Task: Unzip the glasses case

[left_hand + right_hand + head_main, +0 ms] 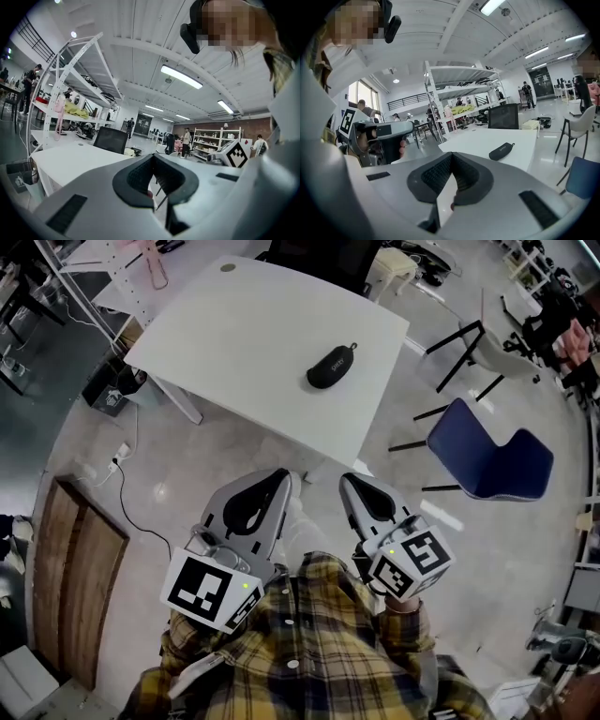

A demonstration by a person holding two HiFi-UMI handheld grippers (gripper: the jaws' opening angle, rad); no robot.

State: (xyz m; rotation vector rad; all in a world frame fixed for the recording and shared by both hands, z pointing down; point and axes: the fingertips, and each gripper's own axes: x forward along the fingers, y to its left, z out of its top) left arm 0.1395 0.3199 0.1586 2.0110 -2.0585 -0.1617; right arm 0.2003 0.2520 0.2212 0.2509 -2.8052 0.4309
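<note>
Black glasses case (332,367) on white bench (234,343), our left gripper (282,476) and right gripper (346,480) short of the bench, jaws together, empty

- A white table (253,334) stands on a grey floor.
- A black glasses case (331,367) lies on the table near its right edge. It is zipped shut, and a little loop sticks out at its far end.
- A small round spot (228,267) sits by the far left corner of the table.
- The left gripper (279,476) and the right gripper (349,480) are side by side over the floor, just off the near corner of the table. Both point at the table.
- Each gripper's jaws are together, with nothing in them.
- A yellow checked shirt (309,652) fills the bottom.
- A blue chair (492,463) stands to the right of the table.
</note>
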